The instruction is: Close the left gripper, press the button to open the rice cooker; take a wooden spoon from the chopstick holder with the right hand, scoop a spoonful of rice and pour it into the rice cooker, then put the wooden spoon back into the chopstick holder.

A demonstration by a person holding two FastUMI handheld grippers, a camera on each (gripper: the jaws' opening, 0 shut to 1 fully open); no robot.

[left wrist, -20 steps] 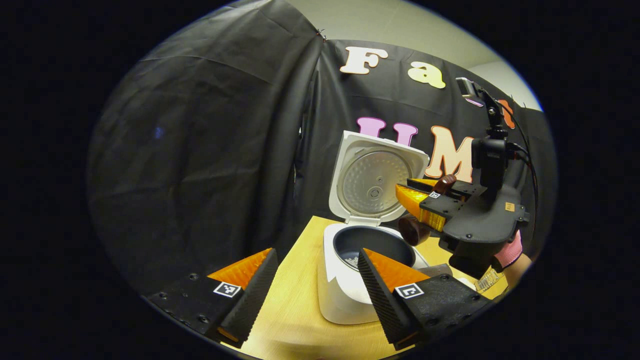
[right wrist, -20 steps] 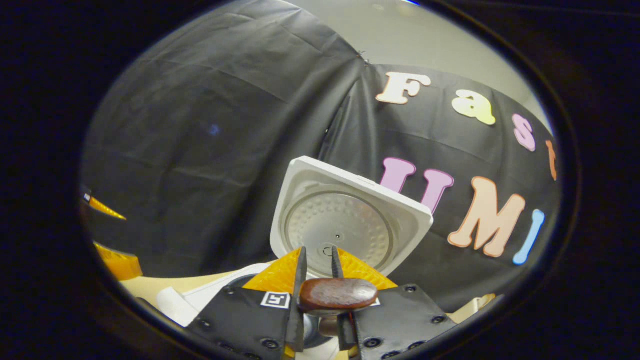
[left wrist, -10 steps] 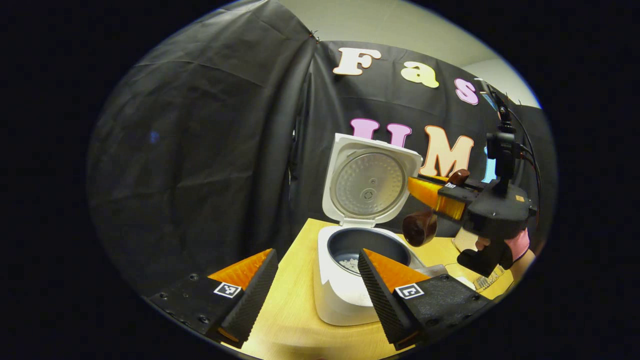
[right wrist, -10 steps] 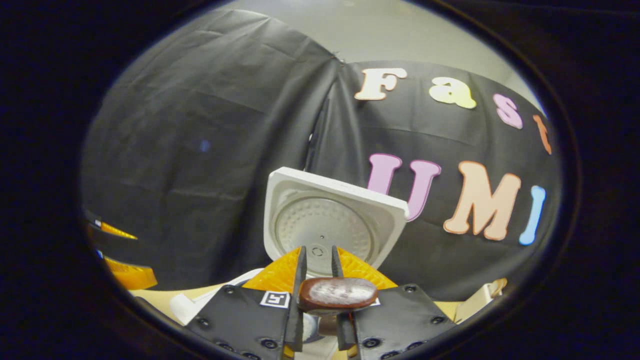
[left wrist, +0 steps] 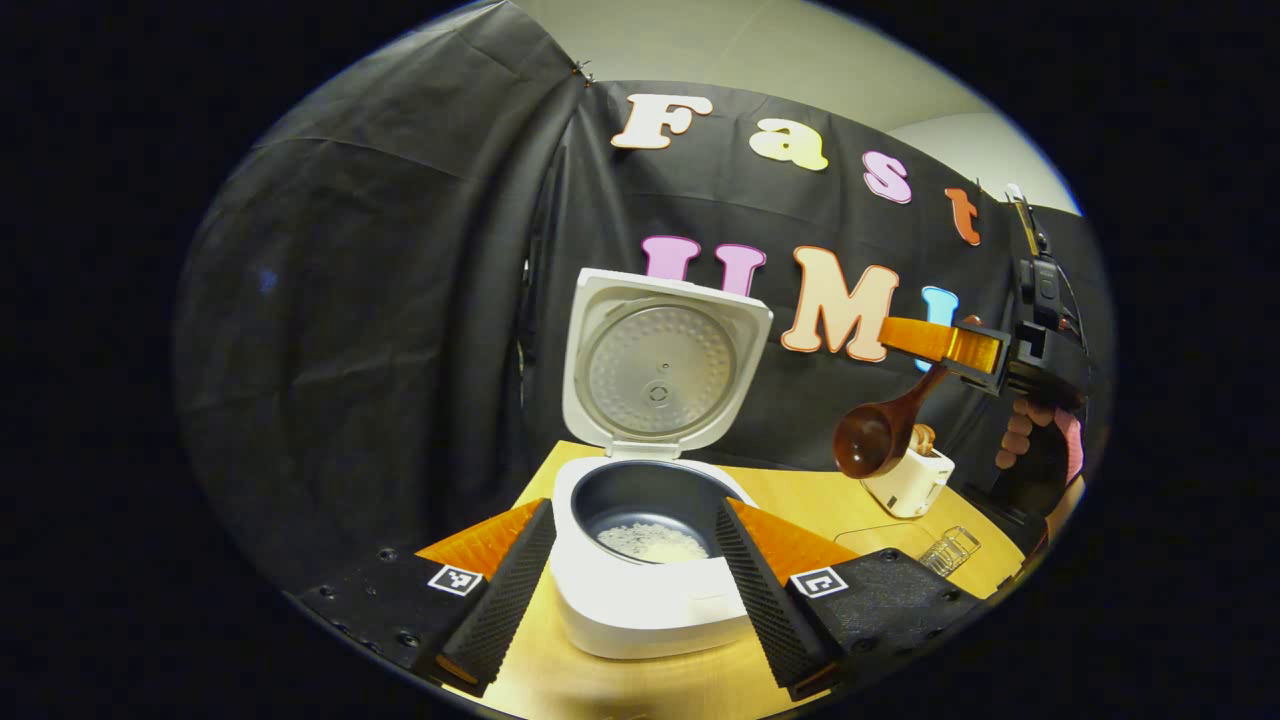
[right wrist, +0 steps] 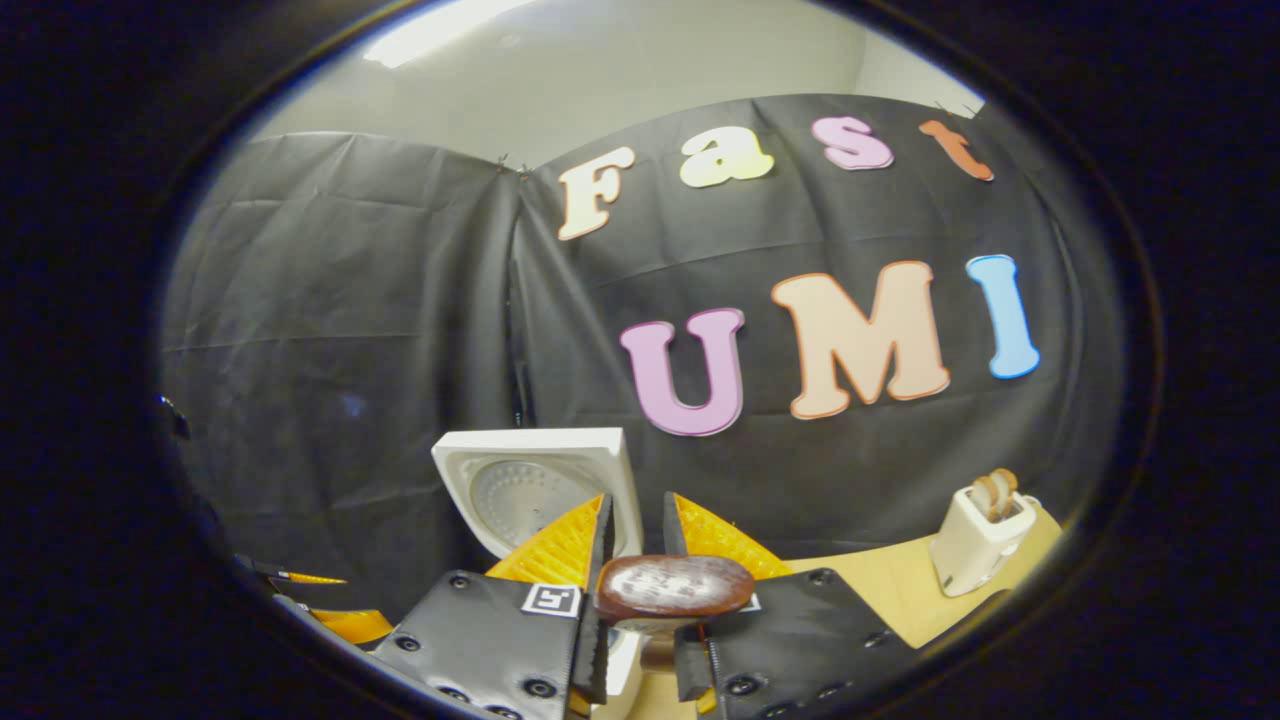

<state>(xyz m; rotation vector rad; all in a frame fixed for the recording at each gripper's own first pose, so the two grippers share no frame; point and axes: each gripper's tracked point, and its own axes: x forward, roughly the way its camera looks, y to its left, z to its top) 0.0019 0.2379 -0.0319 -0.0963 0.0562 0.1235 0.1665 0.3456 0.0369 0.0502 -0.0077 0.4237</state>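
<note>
The white rice cooker [left wrist: 640, 610] stands on the wooden table with its lid [left wrist: 665, 365] upright and a little rice [left wrist: 650, 542] in the dark pot. My left gripper [left wrist: 630, 570] is open, its fingers framing the cooker's front from nearer the camera. To the right, above the table, my right gripper [left wrist: 900, 340] is shut on the handle of a dark wooden spoon [left wrist: 880, 430], whose bowl hangs just left of the white chopstick holder [left wrist: 910, 482]. In the right gripper view the right gripper [right wrist: 637, 505] pinches the spoon's handle end [right wrist: 675, 587], with the cooker lid [right wrist: 535, 485] behind and the holder [right wrist: 985, 540] at far right.
A hand [left wrist: 1030, 440] holds the right gripper near the table's right side. A clear glass container [left wrist: 950, 550] lies on the table in front of the chopstick holder, which has a wooden utensil in it. Black cloth walls close the back and left.
The right gripper has carried the spoon up and to the right, away from the cooker's pot, over toward the chopstick holder. The cooker now sits lower and between the left fingers.
</note>
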